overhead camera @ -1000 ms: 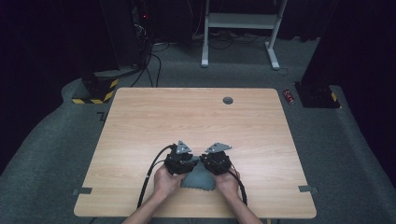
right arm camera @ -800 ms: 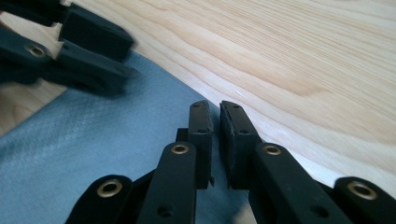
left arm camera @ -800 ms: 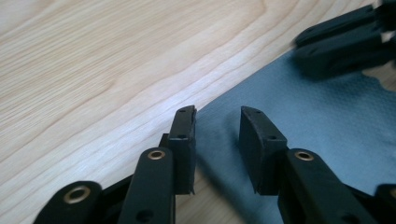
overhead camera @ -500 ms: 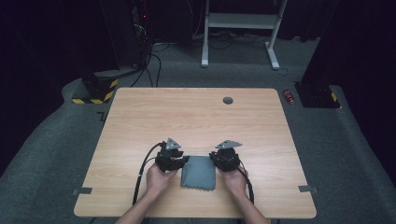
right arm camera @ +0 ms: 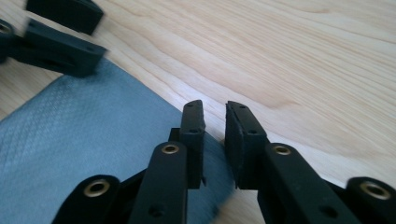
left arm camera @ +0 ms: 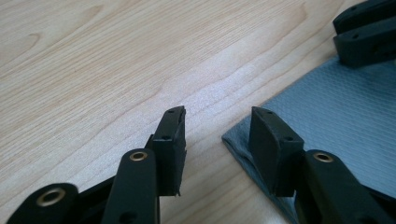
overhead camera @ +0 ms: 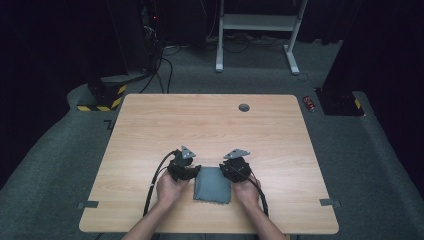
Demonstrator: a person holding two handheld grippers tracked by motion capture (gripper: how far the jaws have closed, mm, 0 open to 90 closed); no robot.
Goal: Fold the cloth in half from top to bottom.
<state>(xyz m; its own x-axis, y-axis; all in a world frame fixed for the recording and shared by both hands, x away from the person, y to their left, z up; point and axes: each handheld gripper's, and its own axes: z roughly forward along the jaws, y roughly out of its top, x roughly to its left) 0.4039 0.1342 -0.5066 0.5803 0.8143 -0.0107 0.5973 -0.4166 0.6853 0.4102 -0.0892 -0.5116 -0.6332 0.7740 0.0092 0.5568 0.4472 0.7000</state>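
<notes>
the grey cloth (overhead camera: pixel 213 184) lies flat on the wooden table (overhead camera: pixel 210 125), near the near edge and roughly midway between the left and right edges, folded into a small squarish pad whose near hem looks wavy. the left gripper (left arm camera: pixel 217 125) sits at the cloth's far left corner: its jaws are spread, one pad standing on bare wood and the other resting over the very corner of the fabric, with nothing pinched between them. the right gripper (right arm camera: pixel 215 122) is at the far right corner, its jaws drawn nearly together with only a narrow gap showing; one jaw stands over the cloth's edge and the other over the wood, and no fabric can be seen in the gap. from the high view both hands rest on the table either side of the cloth, grippers angled inward toward its far edge.

as a judgement, the step in hand looks like taking hold of the two far corners, for a further fold or to lift the pad. the next move would call for the left jaws to straddle the corner and close on all layers at once, and for the right jaws to open a little, slide onto the edge and then close, so both grips take evenly.
</notes>
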